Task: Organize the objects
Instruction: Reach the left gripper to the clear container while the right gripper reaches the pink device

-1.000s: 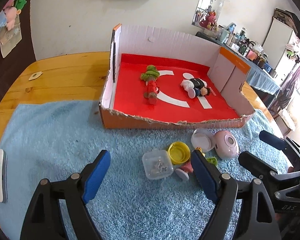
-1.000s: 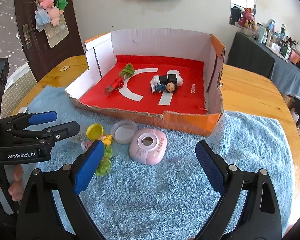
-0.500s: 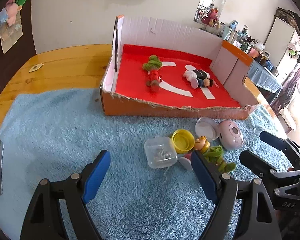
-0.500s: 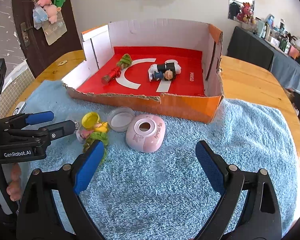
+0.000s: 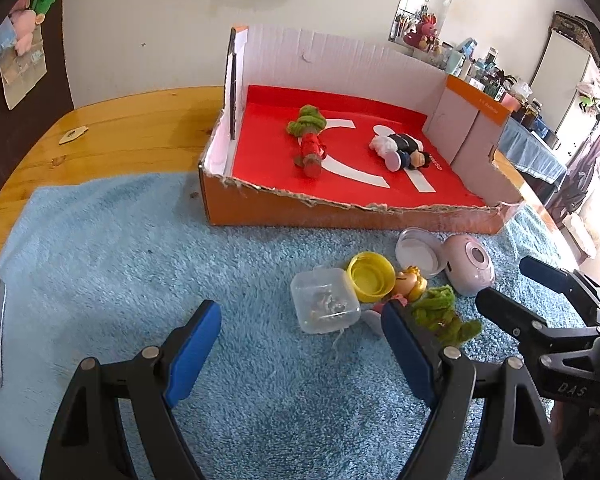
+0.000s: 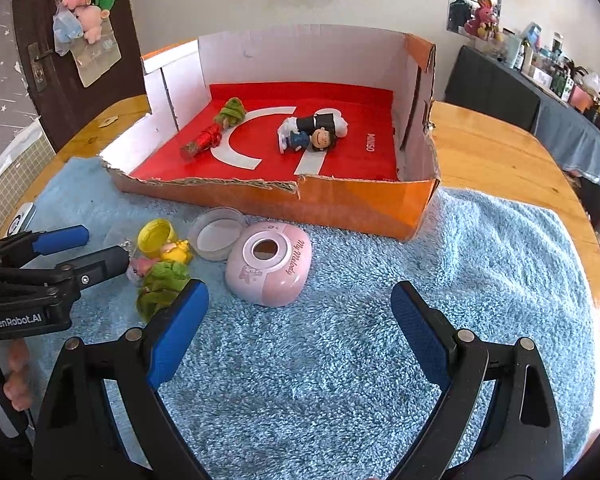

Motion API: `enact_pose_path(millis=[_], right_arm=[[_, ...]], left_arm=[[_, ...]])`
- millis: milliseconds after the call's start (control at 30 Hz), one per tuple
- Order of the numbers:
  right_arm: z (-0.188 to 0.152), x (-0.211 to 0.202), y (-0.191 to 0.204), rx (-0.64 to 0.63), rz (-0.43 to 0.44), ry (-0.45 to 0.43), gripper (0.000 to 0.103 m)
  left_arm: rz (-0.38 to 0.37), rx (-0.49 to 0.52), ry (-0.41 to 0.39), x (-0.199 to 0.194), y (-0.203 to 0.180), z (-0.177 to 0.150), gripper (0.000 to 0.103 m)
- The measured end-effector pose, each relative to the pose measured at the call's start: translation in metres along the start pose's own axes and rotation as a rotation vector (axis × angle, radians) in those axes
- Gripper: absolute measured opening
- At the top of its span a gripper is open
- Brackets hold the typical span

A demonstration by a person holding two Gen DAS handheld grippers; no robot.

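Left wrist view: we hold the left gripper over the blue towel on the wooden counter, jaws spread and empty. At our 12 o'clock sits a clear plastic case; at 1 o'clock, a yellow cap and a green-haired doll. Our right gripper, jaws also spread, has the pink My Melody case at 11 o'clock. Beyond, the cardboard box holds two figures.
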State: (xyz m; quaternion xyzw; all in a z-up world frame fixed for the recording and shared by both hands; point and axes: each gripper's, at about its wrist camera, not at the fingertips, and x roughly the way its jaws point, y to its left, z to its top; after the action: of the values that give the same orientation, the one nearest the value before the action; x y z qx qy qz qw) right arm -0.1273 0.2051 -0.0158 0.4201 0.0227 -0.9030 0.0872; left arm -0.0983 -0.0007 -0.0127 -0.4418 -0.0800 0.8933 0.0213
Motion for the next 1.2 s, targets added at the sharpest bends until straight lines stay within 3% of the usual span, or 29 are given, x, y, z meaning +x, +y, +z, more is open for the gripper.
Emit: enact_pose_path(millis=[300,567,900,1200], right_arm=[[0.005,0.009,0.007,-0.020,-0.007,0.001,0.092],[0.007,0.020,0.009,-0.022,-0.022,0.016,0.077],[0.008,0.020,0.006,0.001,0.011,0.015,0.059],[0.009,0.025,0.008,-0.007,0.016,0.020,0.053]], left_arm=[[0.007,-0.015,-0.013,0.000,0.000,-0.001,0.084],[0.004,-0.015,-0.019,0.002,-0.009,-0.007,0.084],[0.032,-0.049,-0.027,0.003,0.005,-0.004,0.079],[0.073,-0.034,-0.032,0.009,-0.002,-0.003,0.078]])
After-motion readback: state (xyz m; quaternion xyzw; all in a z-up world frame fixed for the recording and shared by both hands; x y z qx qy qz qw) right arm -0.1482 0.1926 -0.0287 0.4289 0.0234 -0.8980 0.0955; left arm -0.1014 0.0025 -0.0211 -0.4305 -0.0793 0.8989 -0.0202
